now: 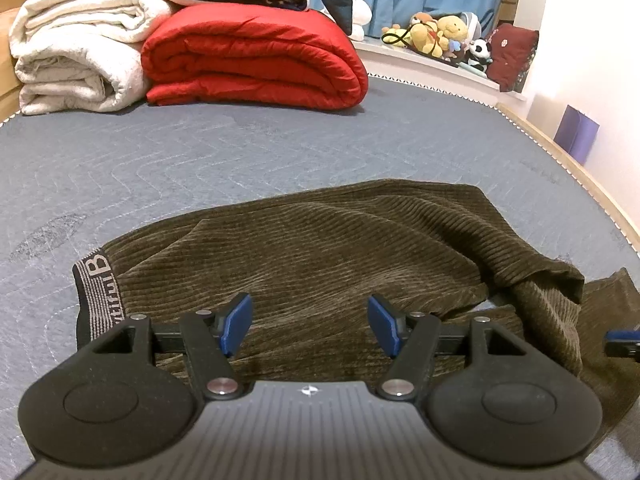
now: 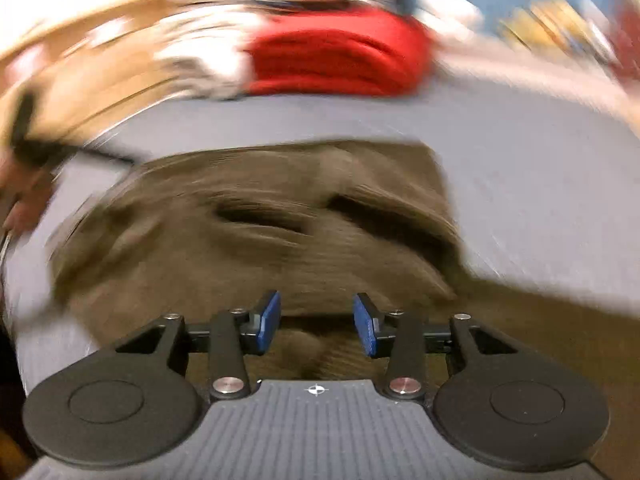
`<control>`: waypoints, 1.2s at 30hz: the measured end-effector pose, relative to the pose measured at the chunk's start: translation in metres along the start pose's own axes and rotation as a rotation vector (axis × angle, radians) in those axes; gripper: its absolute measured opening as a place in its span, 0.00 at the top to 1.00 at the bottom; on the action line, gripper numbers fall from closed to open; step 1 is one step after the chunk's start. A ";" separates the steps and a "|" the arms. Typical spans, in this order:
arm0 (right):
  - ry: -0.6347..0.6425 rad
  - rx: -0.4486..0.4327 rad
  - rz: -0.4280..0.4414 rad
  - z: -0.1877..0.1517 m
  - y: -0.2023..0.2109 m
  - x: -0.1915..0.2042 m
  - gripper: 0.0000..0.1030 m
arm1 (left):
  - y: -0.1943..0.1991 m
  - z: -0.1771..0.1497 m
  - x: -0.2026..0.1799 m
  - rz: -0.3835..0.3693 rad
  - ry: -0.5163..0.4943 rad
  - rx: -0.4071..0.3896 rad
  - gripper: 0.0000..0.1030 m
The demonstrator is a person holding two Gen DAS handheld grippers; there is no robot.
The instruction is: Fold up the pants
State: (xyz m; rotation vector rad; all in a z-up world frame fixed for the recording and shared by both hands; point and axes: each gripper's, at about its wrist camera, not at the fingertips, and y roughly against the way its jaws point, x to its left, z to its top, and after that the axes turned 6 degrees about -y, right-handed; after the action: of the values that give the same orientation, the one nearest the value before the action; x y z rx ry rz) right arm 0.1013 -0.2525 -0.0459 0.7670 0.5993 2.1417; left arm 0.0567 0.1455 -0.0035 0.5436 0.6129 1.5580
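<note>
Your left wrist camera sits low over the bed [image 1: 280, 152], close above the pants [image 1: 320, 248], facing the red quilt [image 1: 256, 64] at the far end. Your right wrist camera looks the same way from just as near, heavily blurred. Both share the pants [image 2: 280, 232], bed [image 2: 500, 160] and quilt [image 2: 340, 56].
</note>
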 end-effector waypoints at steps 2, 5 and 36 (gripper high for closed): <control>-0.149 0.061 -0.019 -0.002 -0.016 -0.016 0.78 | 0.001 0.000 -0.002 -0.003 -0.005 -0.001 0.33; -0.252 0.094 -0.057 -0.015 -0.037 -0.020 0.78 | 0.001 0.000 -0.005 -0.004 -0.013 -0.002 0.33; -0.495 0.079 0.034 -0.005 -0.077 -0.056 0.55 | -0.001 0.002 0.002 -0.005 -0.003 0.005 0.32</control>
State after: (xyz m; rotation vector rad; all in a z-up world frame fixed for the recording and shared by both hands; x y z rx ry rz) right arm 0.1660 -0.2522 -0.1158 1.3036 0.4079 1.8623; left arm 0.0587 0.1477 -0.0032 0.5474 0.6156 1.5507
